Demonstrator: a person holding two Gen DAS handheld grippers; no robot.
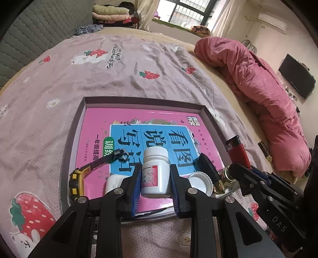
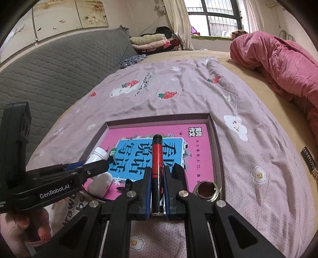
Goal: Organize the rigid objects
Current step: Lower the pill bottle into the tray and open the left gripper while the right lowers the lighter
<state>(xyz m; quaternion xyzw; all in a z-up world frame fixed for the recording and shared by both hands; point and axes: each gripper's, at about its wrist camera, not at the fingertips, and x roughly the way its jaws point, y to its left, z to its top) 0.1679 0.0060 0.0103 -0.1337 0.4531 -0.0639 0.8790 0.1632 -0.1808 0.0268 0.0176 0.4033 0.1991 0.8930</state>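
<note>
My left gripper [image 1: 155, 185] is clamped on a white pill bottle [image 1: 155, 174], held upright over the near edge of the shallow box [image 1: 83, 111] on the bed. My right gripper [image 2: 157, 185] is squeezed tight on a red and black lighter [image 2: 157, 164] that points away from me, above the same box. Just past the bottle, inside the box, lie a yellow tape measure [image 1: 79, 176], a white cap [image 1: 199, 181] and a small white charger [image 1: 113, 182], all on a pink book [image 1: 139, 135] with a blue panel. A brass fitting [image 2: 206, 190] sits at the box's near right corner. Beyond stretches the strawberry-print sheet [image 1: 119, 75], then a rolled pink quilt [image 1: 258, 83] and the window [image 2: 216, 15]
</note>
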